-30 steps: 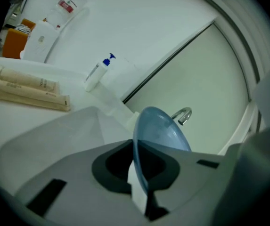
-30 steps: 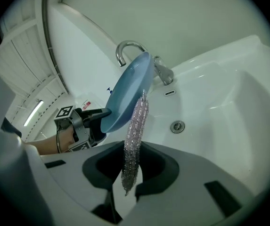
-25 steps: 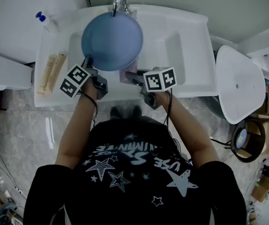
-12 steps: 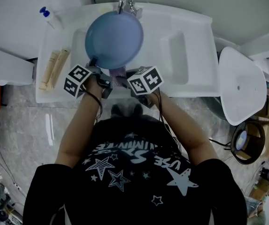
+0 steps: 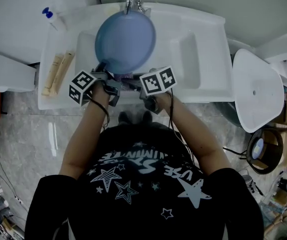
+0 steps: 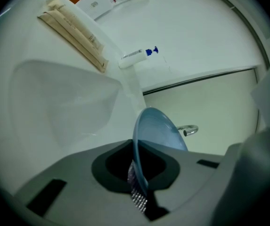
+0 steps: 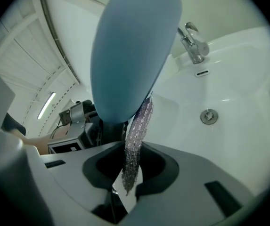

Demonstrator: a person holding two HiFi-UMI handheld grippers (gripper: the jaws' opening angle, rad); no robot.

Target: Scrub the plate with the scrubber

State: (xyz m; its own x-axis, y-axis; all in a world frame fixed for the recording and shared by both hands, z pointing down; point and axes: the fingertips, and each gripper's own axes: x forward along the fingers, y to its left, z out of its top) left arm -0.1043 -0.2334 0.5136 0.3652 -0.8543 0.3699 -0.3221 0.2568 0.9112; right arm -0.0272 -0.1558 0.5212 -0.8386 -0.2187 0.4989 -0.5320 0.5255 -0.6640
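While the left gripper (image 6: 137, 174) pinches the plate (image 5: 125, 40) by its rim above the sink (image 5: 197, 59) and the right gripper (image 7: 127, 175) clamps the scrubber (image 7: 138, 131) against it, hard scrubbing may lever the plate loose.

Stretching the bare left forearm (image 5: 84, 131) and bare right forearm (image 5: 189, 129) forward from the torso, converging with the wrists near each other. Pointing the grey left gripper (image 5: 103, 73) forward and slightly down, its fingers (image 6: 78, 173) pinching the rim of a round blue plate (image 6: 156, 131). Angling the grey right gripper (image 5: 133, 82) in toward the left one, its fingers (image 7: 186, 182) clamping a sparkly lilac mesh scrubber (image 7: 137, 131).
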